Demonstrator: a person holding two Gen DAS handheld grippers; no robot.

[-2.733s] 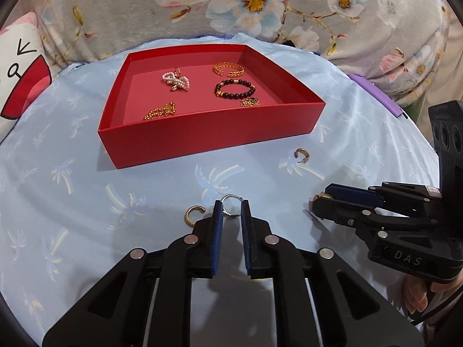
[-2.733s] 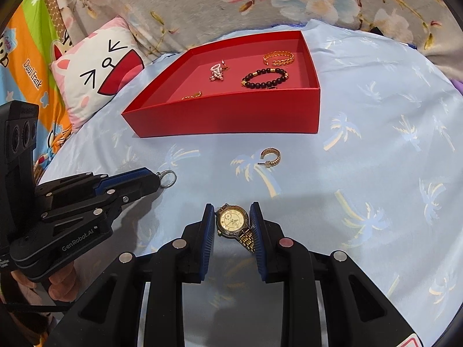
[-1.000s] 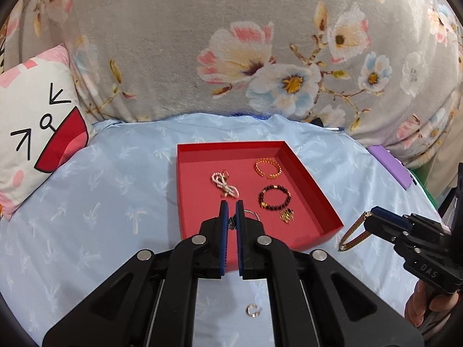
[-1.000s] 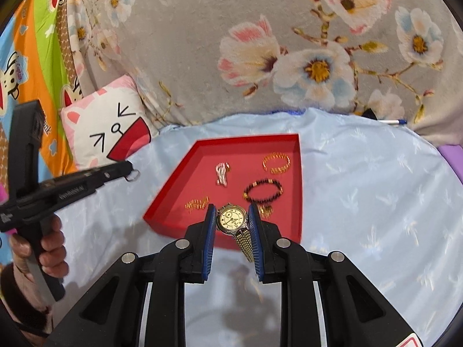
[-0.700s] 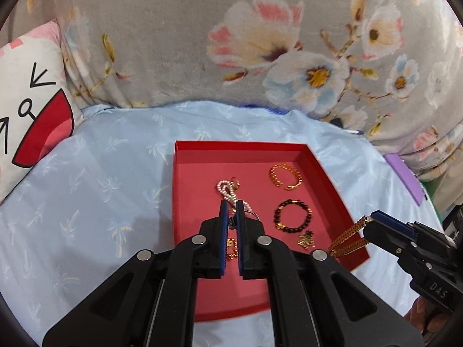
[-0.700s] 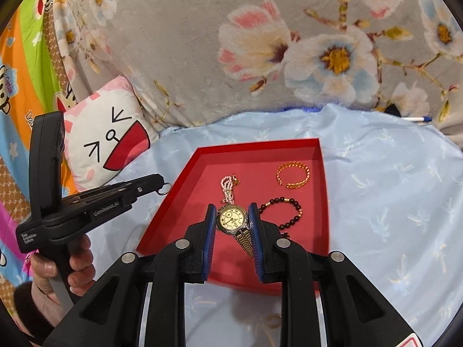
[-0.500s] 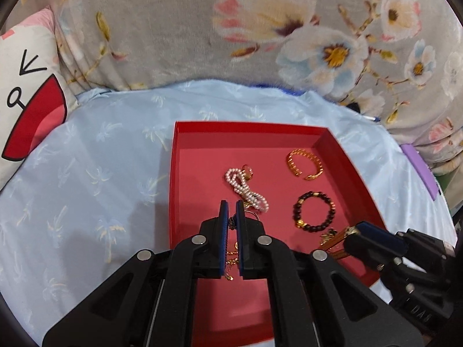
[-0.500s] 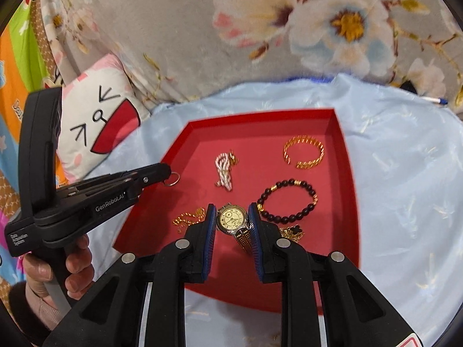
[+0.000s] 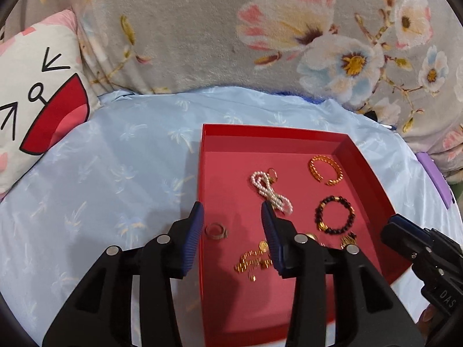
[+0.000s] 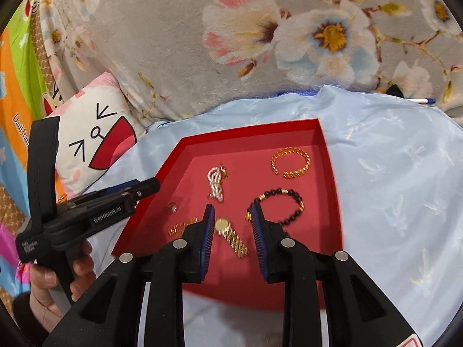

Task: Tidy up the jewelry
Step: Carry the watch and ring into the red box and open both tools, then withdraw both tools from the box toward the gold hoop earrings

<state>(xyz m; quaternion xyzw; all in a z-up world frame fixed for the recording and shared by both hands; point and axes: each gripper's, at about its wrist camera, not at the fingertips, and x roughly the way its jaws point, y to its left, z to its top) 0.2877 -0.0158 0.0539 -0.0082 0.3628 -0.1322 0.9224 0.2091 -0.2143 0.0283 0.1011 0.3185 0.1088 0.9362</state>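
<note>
Left wrist view: my left gripper just opened, ring dropped inside red tray; right gripper parting, watch released there — both deliveries done

"GenRobot.AI" on left claw; "DAS" (partial) on right claw.

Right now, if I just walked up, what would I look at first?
Probably the bright red tray on the blue sheet, with shiny jewelry inside: a gold bangle at the back, a pearl string in the middle. Up close, the gold watch lies between the open right gripper, and a small ring lies by the open left gripper.
</note>
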